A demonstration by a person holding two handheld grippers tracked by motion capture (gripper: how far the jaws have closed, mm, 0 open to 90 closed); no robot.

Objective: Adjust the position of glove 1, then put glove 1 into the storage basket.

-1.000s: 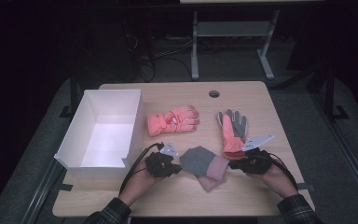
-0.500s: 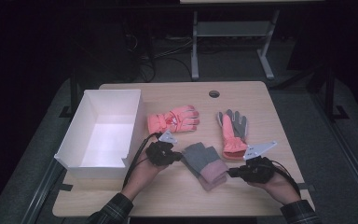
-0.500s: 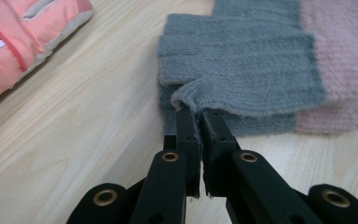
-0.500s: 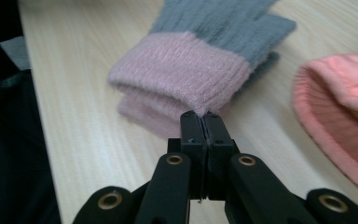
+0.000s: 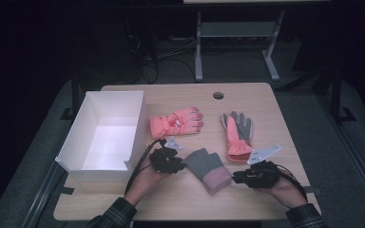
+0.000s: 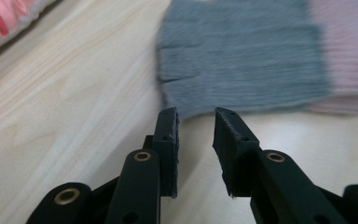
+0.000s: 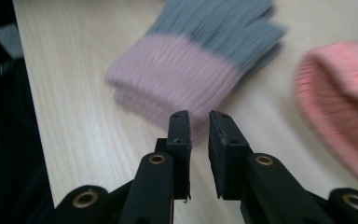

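A grey knit glove with a pink cuff (image 5: 208, 167) lies flat near the table's front, seemingly a stacked pair. My left gripper (image 5: 179, 164) sits just off its grey finger end (image 6: 242, 56). Its jaws (image 6: 196, 114) have just been opening and stand a little apart with nothing between them. My right gripper (image 5: 236, 178) points at the pink cuff (image 7: 177, 79) from the other side. Its jaws (image 7: 199, 116) have also just been opening, are narrowly apart and hold nothing.
A white open box (image 5: 134, 128) stands at the table's left. An orange ski glove (image 5: 177, 122) lies behind the left gripper. A second orange glove, grey palm up (image 5: 237, 133), lies behind the right gripper. The wooden table (image 5: 266, 99) has a cable hole at the back.
Both grippers have eased back slightly from the knit glove's two ends. The glove has stayed on the table, and the hands have barely shifted.
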